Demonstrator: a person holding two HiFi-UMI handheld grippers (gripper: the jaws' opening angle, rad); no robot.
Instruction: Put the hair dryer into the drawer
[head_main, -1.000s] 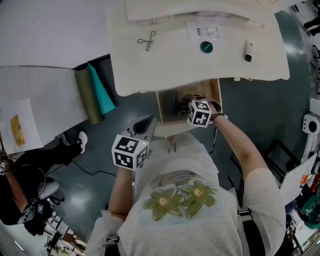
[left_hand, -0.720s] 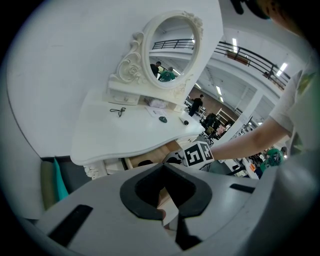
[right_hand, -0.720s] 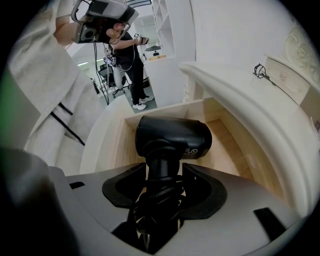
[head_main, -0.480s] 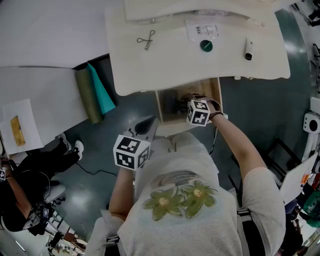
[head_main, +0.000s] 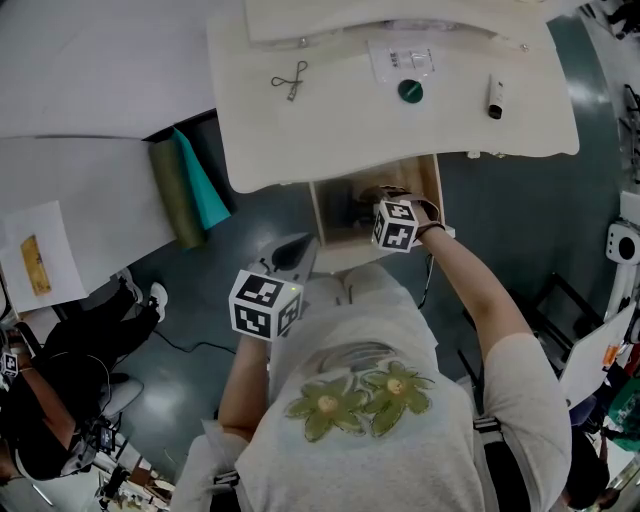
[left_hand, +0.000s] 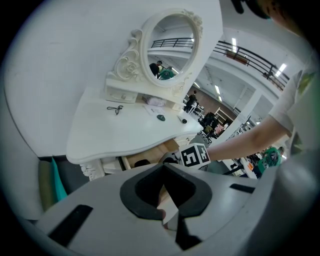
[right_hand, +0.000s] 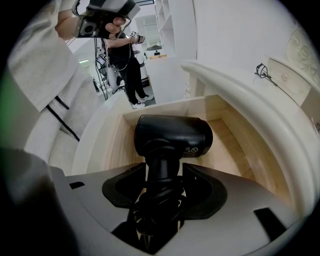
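Note:
The black hair dryer (right_hand: 172, 136) is gripped by its handle, with its cord bunched at the jaws. My right gripper (right_hand: 162, 172) is shut on it. Its head hangs over the pale wooden floor of the open drawer (right_hand: 235, 145). From above, the right gripper (head_main: 380, 207) sits over the drawer (head_main: 431, 180) under the white dressing table (head_main: 330, 140), and the hair dryer (head_main: 350, 212) shows as a dark shape inside. My left gripper (head_main: 290, 252) hangs lower left of the drawer, over my lap. The left gripper (left_hand: 167, 217) is shut on nothing.
On the tabletop lie small scissors (head_main: 291, 80), a label card (head_main: 400, 58), a green round lid (head_main: 409, 91) and a black-and-white tube (head_main: 494, 98). An oval mirror (left_hand: 167, 42) stands at the back. A rolled green mat (head_main: 190, 185) leans to the table's left. A seated person (head_main: 50, 400) is at lower left.
Both grippers have stayed almost in place, the right still holding the hair dryer over the drawer. The seated person at the left has drawn their feet back.

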